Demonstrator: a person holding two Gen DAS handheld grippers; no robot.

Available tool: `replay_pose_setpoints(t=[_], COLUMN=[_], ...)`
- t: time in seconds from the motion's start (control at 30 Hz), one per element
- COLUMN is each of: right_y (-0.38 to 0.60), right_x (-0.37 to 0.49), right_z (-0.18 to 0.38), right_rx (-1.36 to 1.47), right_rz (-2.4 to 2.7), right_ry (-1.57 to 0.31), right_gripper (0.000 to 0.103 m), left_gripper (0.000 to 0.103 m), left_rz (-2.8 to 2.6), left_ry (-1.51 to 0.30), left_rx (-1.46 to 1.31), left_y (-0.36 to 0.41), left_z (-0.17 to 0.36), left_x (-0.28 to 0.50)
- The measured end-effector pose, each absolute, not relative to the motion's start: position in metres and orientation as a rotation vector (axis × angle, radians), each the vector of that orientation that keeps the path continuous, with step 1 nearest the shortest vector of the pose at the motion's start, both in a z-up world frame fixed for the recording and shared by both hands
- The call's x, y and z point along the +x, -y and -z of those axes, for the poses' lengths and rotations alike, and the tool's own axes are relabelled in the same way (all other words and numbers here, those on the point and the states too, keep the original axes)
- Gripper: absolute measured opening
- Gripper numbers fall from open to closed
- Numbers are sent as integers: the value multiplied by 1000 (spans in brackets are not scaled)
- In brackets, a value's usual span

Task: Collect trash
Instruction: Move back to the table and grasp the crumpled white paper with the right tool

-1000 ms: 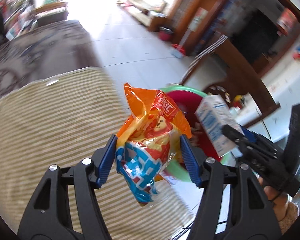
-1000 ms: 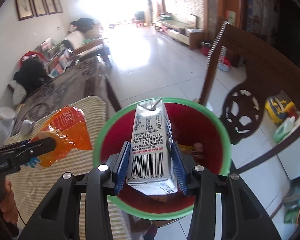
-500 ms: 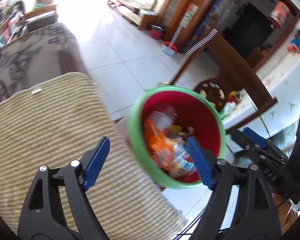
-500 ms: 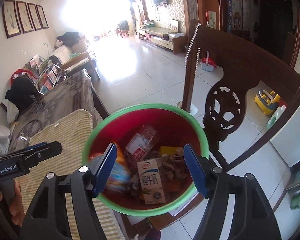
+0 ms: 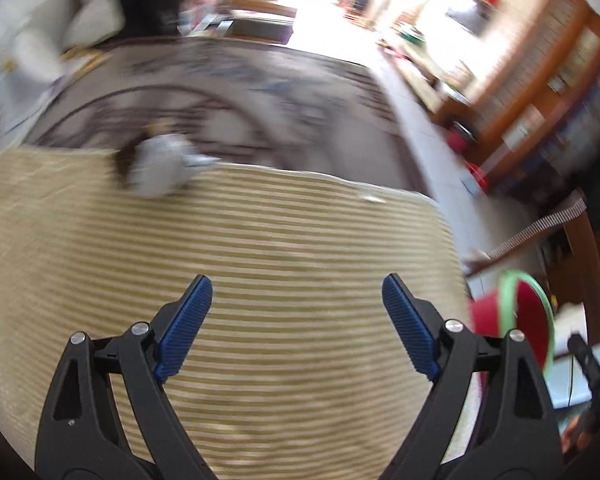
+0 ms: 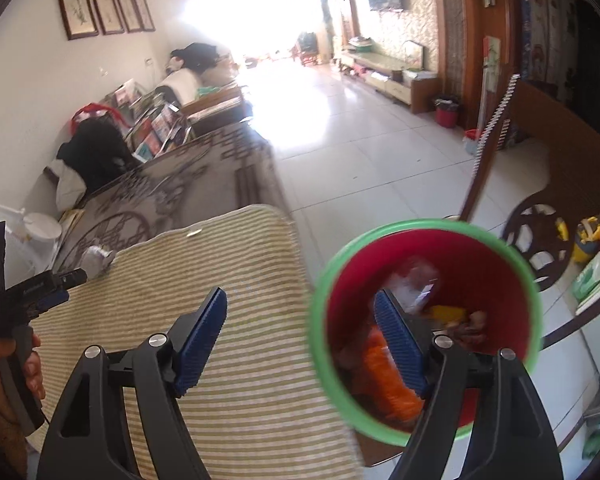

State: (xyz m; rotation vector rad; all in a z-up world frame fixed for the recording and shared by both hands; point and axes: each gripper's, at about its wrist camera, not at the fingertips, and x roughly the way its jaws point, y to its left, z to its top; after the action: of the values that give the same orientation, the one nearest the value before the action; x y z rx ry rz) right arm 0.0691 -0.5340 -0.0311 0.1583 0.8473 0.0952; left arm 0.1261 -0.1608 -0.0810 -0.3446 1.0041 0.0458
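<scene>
A red bin with a green rim (image 6: 428,224) stands off the right edge of the striped mat (image 6: 236,280); an orange snack bag (image 6: 384,384) and other trash lie inside it. The bin (image 5: 534,320) also shows at the right of the left wrist view. My right gripper (image 6: 300,312) hovers over the mat's edge and the bin's rim, jaws still opening, nothing between them. My left gripper (image 5: 296,296) hangs over the mat (image 5: 260,240), jaws opening and empty; it (image 6: 56,284) appears at the left of the right wrist view. A crumpled grey-white wad (image 5: 160,168) lies at the mat's far edge, also seen as a wad (image 6: 94,260) in the right view.
The mat covers a table with a patterned brown cloth (image 6: 172,184) beyond it. A carved wooden chair (image 6: 548,200) stands right behind the bin. Tiled floor (image 6: 360,148) stretches away. A white lamp (image 6: 40,228) stands at the left.
Both grippers let go: the snack bag and the milk carton dropped into the bin. The left gripper then swung left over the mat; the right shifted left so the bin sits at its right.
</scene>
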Motion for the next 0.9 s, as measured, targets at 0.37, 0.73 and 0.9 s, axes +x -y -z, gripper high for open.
replay_pose_setpoints(t=[0.37, 0.73, 0.9], right_y=[305, 144, 136], right_x=[168, 253, 258], right_z=[53, 129, 147], right_rx=[189, 115, 110], right_rz=[-475, -490, -475], right_ry=[-959, -1114, -1164], right_gripper=[76, 75, 35], left_gripper=[84, 84, 84], left_rz=[-143, -148, -93], left_ry=[-993, -1002, -1019], left_rx=[-361, -290, -285], left_y=[34, -48, -56], left_z=[88, 98, 107], left_x=[106, 105, 123])
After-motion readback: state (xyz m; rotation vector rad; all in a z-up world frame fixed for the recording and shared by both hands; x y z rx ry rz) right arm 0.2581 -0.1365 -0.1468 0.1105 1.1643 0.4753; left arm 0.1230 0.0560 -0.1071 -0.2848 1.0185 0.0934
